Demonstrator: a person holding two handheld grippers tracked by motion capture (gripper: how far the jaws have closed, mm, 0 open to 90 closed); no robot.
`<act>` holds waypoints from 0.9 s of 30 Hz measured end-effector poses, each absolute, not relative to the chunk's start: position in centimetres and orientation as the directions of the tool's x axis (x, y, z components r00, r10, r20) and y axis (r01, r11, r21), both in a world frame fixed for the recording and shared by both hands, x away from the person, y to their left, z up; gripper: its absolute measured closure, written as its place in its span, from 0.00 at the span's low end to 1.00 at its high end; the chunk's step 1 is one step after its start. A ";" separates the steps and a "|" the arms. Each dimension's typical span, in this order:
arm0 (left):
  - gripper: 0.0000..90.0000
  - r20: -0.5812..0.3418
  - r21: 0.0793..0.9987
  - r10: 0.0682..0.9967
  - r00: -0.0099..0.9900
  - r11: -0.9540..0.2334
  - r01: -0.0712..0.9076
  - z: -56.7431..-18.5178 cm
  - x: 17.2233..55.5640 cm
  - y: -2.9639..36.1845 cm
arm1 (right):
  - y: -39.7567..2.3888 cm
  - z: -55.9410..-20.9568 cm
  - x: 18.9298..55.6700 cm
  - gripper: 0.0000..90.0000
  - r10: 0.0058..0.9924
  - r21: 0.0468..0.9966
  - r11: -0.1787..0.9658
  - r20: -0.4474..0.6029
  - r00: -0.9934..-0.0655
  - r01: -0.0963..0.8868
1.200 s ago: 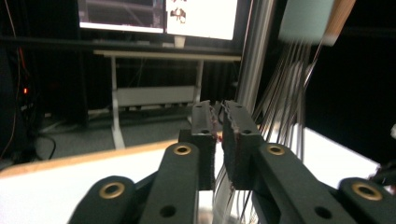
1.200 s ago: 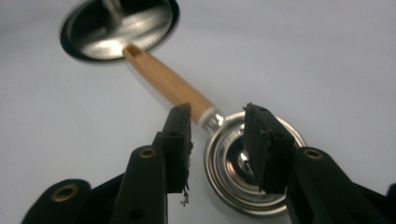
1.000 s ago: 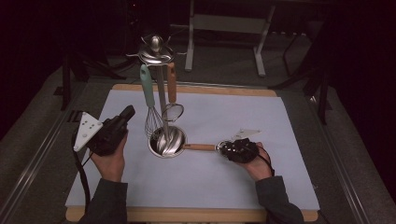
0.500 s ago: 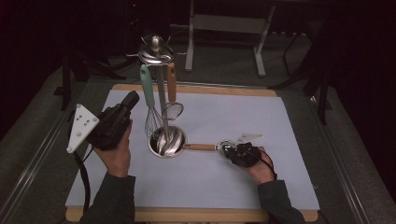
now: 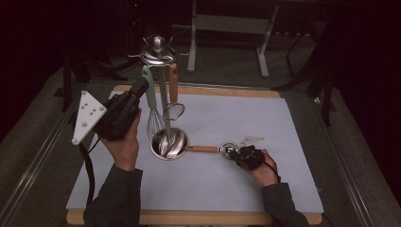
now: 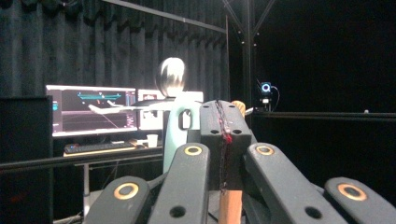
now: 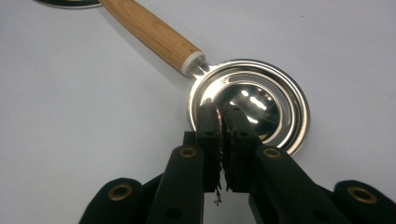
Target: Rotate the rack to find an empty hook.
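On the mat (image 5: pixel 283 142), ladle (image 7: pixel 252 109) rim between jaws.

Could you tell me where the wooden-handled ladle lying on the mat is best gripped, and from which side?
Probably grip the ladle by its straight wooden handle, coming from above with the jaws across it. It lies flat, and its round steel bowl is slick; the right gripper is pinching that bowl's rim.
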State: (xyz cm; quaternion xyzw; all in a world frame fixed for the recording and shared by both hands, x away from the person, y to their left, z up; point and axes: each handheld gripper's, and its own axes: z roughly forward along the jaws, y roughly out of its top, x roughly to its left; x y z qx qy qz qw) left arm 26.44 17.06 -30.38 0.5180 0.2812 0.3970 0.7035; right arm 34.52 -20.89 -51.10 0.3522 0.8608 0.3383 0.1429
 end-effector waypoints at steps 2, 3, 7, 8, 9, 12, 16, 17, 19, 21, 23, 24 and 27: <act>1.00 0.019 0.953 0.850 0.527 0.144 -0.267 -30.1 26.7 16.8 | -20.9 -51.1 34.5 0.92 0.696 0.683 0.526 -0.004 -0.718 0.506; 1.00 0.023 0.954 0.852 0.523 0.138 -0.267 -30.0 26.8 16.7 | -20.8 -51.1 34.5 0.91 0.694 0.683 0.527 -0.003 -0.720 0.506; 1.00 0.020 0.954 0.854 0.519 0.139 -0.266 -29.7 27.1 16.4 | -20.7 -51.2 34.5 0.89 0.690 0.683 0.528 0.002 -0.724 0.505; 1.00 0.021 0.955 0.856 0.517 0.136 -0.263 -29.7 27.2 16.5 | -20.7 -51.2 34.5 0.88 0.689 0.683 0.528 0.003 -0.725 0.505; 1.00 0.019 0.956 0.858 0.514 0.135 -0.261 -29.6 27.3 16.5 | -20.7 -51.2 34.5 0.87 0.689 0.684 0.527 0.004 -0.725 0.505; 1.00 0.012 0.958 0.860 0.510 0.137 -0.253 -29.6 27.5 16.6 | -20.7 -51.2 34.5 0.82 0.687 0.688 0.523 0.011 -0.727 0.504; 1.00 0.010 0.959 0.868 0.496 0.132 -0.249 -29.6 27.5 16.9 | -20.7 -51.2 34.5 0.79 0.687 0.687 0.518 0.020 -0.726 0.510; 1.00 0.010 0.959 0.869 0.495 0.132 -0.250 -29.6 27.5 16.9 | -20.7 -51.2 34.5 0.79 0.687 0.688 0.517 0.022 -0.726 0.510; 1.00 0.018 0.959 0.872 0.489 0.123 -0.254 -29.6 27.5 16.9 | -20.7 -51.1 34.5 0.78 0.687 0.689 0.517 0.020 -0.727 0.507; 1.00 0.025 0.960 0.875 0.483 0.114 -0.256 -29.6 27.4 16.9 | -20.8 -51.1 34.5 0.77 0.686 0.689 0.517 0.022 -0.727 0.509; 1.00 0.025 0.960 0.878 0.478 0.112 -0.256 -29.5 27.5 16.9 | -20.7 -51.1 34.5 0.75 0.686 0.687 0.517 0.025 -0.727 0.511; 1.00 0.024 0.960 0.879 0.477 0.113 -0.256 -29.5 27.5 17.0 | -20.7 -51.1 34.5 0.74 0.687 0.686 0.518 0.024 -0.727 0.512; 1.00 0.021 0.960 0.885 0.466 0.113 -0.257 -29.5 27.6 17.2 | -20.8 -51.1 34.5 0.73 0.690 0.686 0.515 0.023 -0.724 0.513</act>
